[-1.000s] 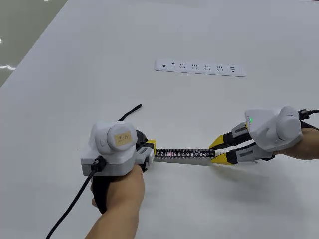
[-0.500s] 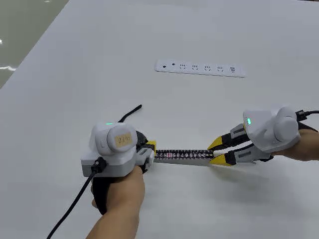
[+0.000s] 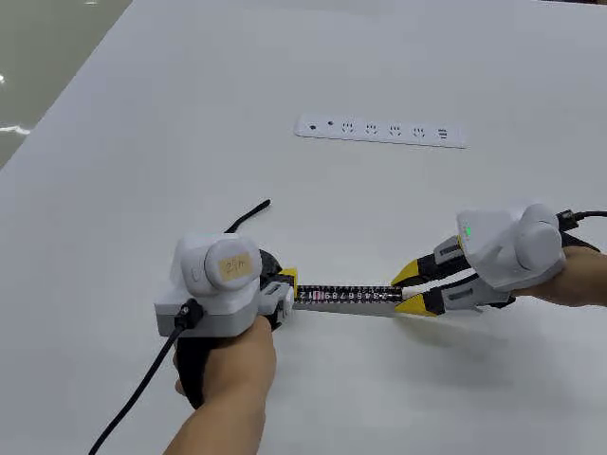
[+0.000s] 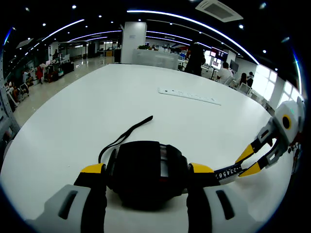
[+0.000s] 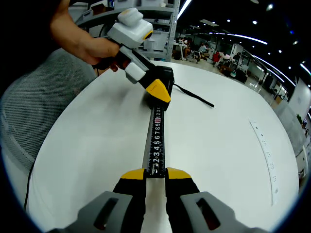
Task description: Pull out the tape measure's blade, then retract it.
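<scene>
Our left hand-held gripper (image 4: 146, 169) clamps the tape measure case (image 5: 163, 77), on the surface (image 3: 190, 142) well apart from the power strip (image 3: 379, 129). Our right hand-held gripper (image 5: 155, 174) pinches the blade (image 5: 156, 141) at its tip. We should hold the blade straight, in line with the case, and move slowly.

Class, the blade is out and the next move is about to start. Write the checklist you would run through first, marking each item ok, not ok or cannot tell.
1. Case held: the left gripper is shut on the tape measure case. Ok.
2. Tip held: the right gripper is shut on the blade at its end. Ok.
3. Blade straight and unkinked between the two grippers. Ok.
4. Blade lock released. Cannot tell.
5. The strap trails away from the blade. Ok.
6. The power strip lies well off the blade's line. Ok.
</scene>
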